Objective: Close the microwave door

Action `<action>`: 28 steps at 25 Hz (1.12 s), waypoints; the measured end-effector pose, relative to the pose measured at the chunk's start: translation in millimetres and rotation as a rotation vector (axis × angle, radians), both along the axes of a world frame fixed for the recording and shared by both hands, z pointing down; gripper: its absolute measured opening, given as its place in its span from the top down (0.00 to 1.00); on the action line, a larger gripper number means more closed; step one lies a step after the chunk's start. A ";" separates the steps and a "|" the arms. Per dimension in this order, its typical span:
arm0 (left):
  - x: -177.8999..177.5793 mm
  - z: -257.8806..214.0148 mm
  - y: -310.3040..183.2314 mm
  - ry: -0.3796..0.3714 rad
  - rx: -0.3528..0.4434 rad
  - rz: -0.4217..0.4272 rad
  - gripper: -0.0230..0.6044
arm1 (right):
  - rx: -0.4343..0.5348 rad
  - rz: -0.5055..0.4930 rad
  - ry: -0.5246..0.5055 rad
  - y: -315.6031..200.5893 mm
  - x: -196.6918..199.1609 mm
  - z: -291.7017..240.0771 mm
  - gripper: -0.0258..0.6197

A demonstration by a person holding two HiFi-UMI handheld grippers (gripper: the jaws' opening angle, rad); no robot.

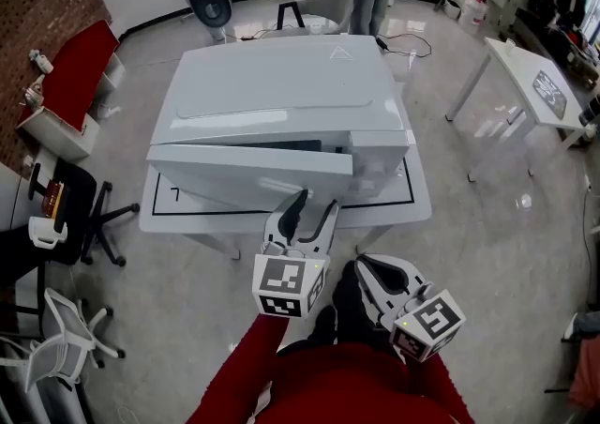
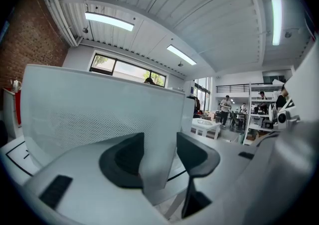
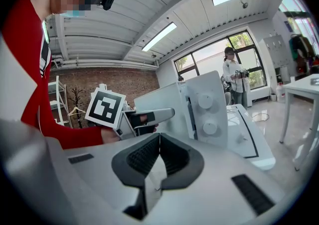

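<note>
Left gripper (image 1: 315,204) spread astride microwave door (image 1: 248,169) edge; right gripper (image 1: 367,267) closed, empty. We risk snagging a jaw as door swings.

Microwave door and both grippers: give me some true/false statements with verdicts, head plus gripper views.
1. The microwave door is fully shut. False: it stands ajar, with a dark gap behind it.
2. The left gripper is open, with the door's edge between its jaws. True.
3. The right gripper is clamped on a knob. False: it is shut on nothing and held back from the microwave.
4. The microwave stands on a white table. True.
5. The microwave's panel shows one knob. False: two round knobs, one above the other.
</note>
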State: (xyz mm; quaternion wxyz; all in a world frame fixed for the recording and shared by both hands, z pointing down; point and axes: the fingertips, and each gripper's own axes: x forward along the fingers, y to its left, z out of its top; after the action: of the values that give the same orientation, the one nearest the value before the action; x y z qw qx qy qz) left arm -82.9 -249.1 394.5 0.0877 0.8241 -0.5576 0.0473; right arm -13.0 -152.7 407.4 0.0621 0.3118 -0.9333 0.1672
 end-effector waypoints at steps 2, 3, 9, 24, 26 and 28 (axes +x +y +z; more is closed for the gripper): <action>0.0 -0.3 -4.7 -0.002 0.000 -0.008 0.62 | 0.022 -0.006 0.001 -3.4 -0.6 -2.6 0.94; -0.4 -0.8 -7.3 0.001 -0.001 -0.010 0.62 | 0.035 -0.009 0.001 -5.0 -1.0 -4.4 0.94; -3.7 -0.1 -21.1 -0.017 -0.005 -0.032 0.63 | 0.014 0.005 0.011 -6.6 6.1 -0.9 0.94; -23.1 -2.3 -25.7 -0.047 -0.002 -0.234 0.89 | 0.066 -0.031 -0.009 -22.0 3.5 -8.0 0.94; -23.1 -2.9 -26.2 -0.054 0.003 -0.245 0.89 | 0.068 -0.036 -0.008 -24.0 2.8 -8.1 0.94; -23.5 -3.0 -27.4 -0.057 0.006 -0.251 0.89 | 0.070 -0.038 -0.010 -26.1 2.0 -8.5 0.94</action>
State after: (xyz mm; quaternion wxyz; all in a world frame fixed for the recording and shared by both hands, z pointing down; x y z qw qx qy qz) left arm -106.4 -276.5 391.5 0.0745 0.7466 -0.6586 0.0575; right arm -11.0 -178.9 398.9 0.0497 0.2954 -0.9445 0.1346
